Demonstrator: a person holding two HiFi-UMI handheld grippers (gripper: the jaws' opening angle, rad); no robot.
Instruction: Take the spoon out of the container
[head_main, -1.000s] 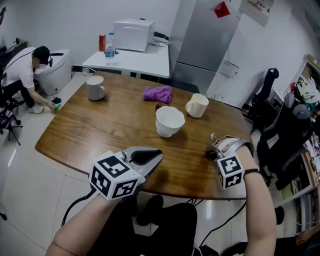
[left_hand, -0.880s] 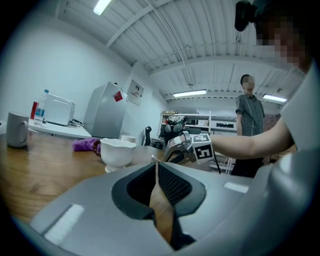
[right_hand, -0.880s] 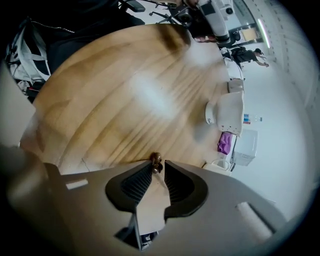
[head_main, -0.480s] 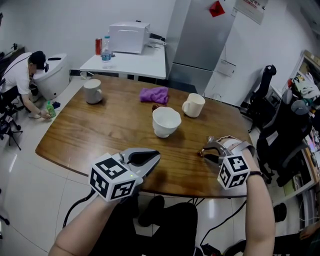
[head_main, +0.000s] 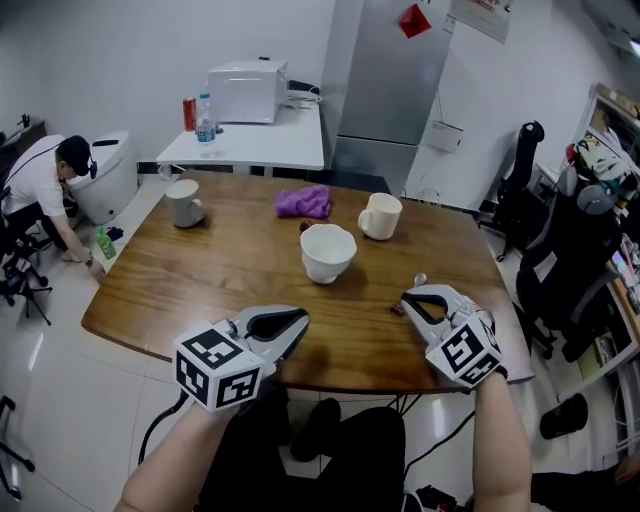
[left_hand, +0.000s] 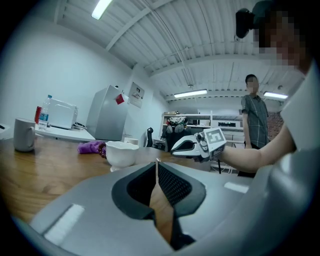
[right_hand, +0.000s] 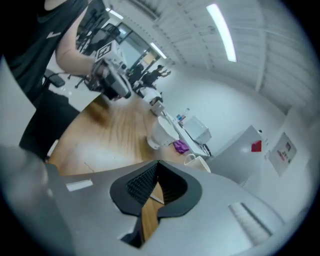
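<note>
1. Head view: the spoon (head_main: 420, 280) lies on the table (head_main: 200, 270), at about 4 o'clock from the white bowl (head_main: 328, 250), just beyond my right claw (head_main: 405, 298). My left claw (head_main: 302, 318) is at the bowl's 7 o'clock.
2. Left gripper view: my left claw (left_hand: 156, 163) is pressed together, empty.
3. Right gripper view: my right claw (right_hand: 158, 163) is closing, its pads meeting on nothing.

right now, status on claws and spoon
Left claw and right claw both shut, empty. Spoon out of bowl, on table by right claw. Nothing in the way.

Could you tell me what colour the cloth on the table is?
The cloth is purple; head view.
</note>
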